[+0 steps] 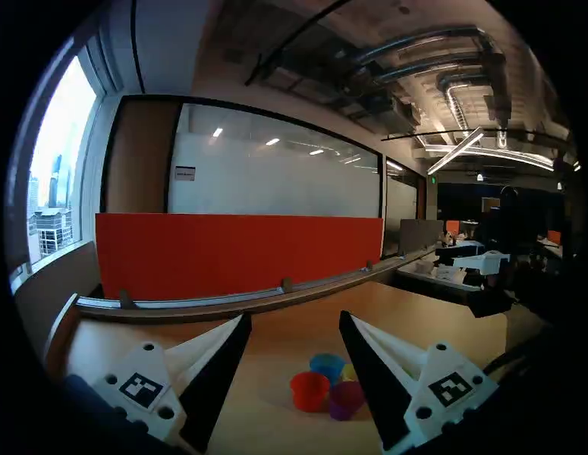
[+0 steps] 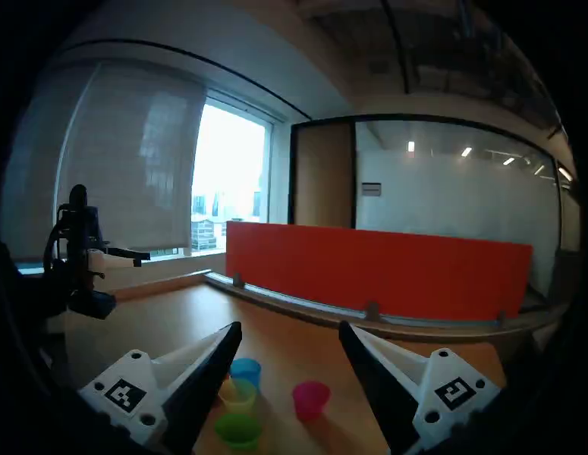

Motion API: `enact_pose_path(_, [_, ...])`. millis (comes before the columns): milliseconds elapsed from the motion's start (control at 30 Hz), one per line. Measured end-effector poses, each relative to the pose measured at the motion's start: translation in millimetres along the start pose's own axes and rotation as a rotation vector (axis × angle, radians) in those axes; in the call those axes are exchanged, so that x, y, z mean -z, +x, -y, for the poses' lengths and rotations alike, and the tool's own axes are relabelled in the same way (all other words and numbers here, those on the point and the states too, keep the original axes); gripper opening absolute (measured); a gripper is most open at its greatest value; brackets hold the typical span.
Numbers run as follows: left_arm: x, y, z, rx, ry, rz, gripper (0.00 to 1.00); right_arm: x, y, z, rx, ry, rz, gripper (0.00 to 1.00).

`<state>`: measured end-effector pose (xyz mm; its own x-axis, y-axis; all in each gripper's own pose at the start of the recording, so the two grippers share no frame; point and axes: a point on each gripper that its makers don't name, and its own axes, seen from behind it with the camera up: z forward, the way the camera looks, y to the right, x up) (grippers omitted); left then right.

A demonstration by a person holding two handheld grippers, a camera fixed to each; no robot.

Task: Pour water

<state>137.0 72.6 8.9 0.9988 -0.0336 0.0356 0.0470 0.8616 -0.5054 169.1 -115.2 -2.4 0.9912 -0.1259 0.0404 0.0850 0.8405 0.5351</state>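
Both tools are up off the counter (image 1: 415,307) here and neither one has grabbed anything. In the left gripper view, the left tool (image 1: 294,324) has its fingers spread wide with nothing between them. Past the tips there's a tight little bunch of plastic cups standing upright on the wood: a red cup (image 1: 309,390) nearest the middle, a blue cup (image 1: 327,365) just behind it, a purple cup (image 1: 345,400) right next to the red one, and a yellow cup (image 1: 350,371) peeking out behind the purple and partly hidden by the right-hand finger. They're packed close enough that they look like they're touching, though it's hard to be sure. The right gripper view is much the same: the right tool (image 2: 289,327) is wide open with nothing held, and the cups sit below and ahead of it. A green cup (image 2: 237,431) is nearest, with the yellow and then the blue lined up behind it beside the left-hand finger, while a pink cup (image 2: 311,400) stands a bit apart from them, in the gap between the fingers. From these angles there's no telling what's inside any cup. An orange divider (image 1: 240,254) runs along the far edge of the counter, with a glass wall (image 1: 278,178) behind it and a bright window (image 2: 229,182) off to the side.
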Motion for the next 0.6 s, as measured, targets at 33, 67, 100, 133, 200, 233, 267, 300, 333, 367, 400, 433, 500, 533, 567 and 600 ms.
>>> enact_pose_path(33, [-0.2, 0, -0.7, -0.003, -0.005, 0.002, 0.85, -0.8, 0, 1, 0.005, 0.004, 0.001, 0.99])
enact_pose_path(67, [-0.5, 0, -1.5, -0.007, -0.012, 0.004, 0.85, -1.7, -1, 2, 0.01, 0.008, 0.003, 0.99])
enact_pose_path(100, [-1.0, 0, -2.2, -0.012, -0.017, 0.005, 0.85, -2.4, -2, 3, 0.013, 0.013, 0.007, 0.99])
enact_pose_path(133, [-1.5, 0, -3.0, -0.019, -0.021, 0.005, 0.85, -3.2, -2, 5, 0.016, 0.019, 0.012, 0.99])
enact_pose_path(200, [-2.9, -1, -4.5, -0.032, -0.031, 0.006, 0.85, -4.8, -4, 7, 0.022, 0.032, 0.022, 0.99])
enact_pose_path(233, [-3.7, -1, -5.0, -0.037, -0.035, 0.006, 0.85, -5.6, -5, 9, 0.023, 0.037, 0.028, 0.99])
enact_pose_path(267, [-4.7, -2, -5.6, -0.044, -0.04, 0.007, 0.85, -6.5, -6, 10, 0.025, 0.044, 0.035, 0.99])
enact_pose_path(300, [-5.5, -3, -5.8, -0.048, -0.043, 0.009, 0.85, -7.4, -7, 11, 0.027, 0.049, 0.041, 0.99])
enact_pose_path(333, [-6.3, -4, -5.8, -0.052, -0.045, 0.012, 0.85, -8.2, -9, 12, 0.029, 0.055, 0.047, 0.99])
enact_pose_path(367, [-7.3, -5, -5.8, -0.057, -0.048, 0.016, 0.85, -9.2, -11, 13, 0.03, 0.061, 0.054, 0.99])
enact_pose_path(400, [-8.0, -7, -5.5, -0.062, -0.049, 0.019, 0.85, -9.7, -12, 14, 0.032, 0.065, 0.06, 0.99])
enact_pose_path(433, [-8.8, -8, -5.1, -0.067, -0.049, 0.023, 0.85, -10.2, -14, 14, 0.034, 0.069, 0.066, 0.99])
enact_pose_path(500, [-10.2, -11, -4.7, -0.076, -0.053, 0.031, 0.85, -11.0, -17, 15, 0.037, 0.078, 0.077, 0.99])
enact_pose_path(533, [-10.9, -13, -5.0, -0.08, -0.056, 0.035, 0.85, -11.2, -18, 15, 0.038, 0.081, 0.082, 0.99])
enact_pose_path(567, [-11.6, -15, -5.3, -0.084, -0.06, 0.039, 0.85, -11.4, -20, 15, 0.039, 0.085, 0.087, 0.99])
enact_pose_path(600, [-12.4, -17, -6.1, -0.085, -0.067, 0.045, 0.85, -11.6, -22, 14, 0.038, 0.088, 0.091, 0.99])
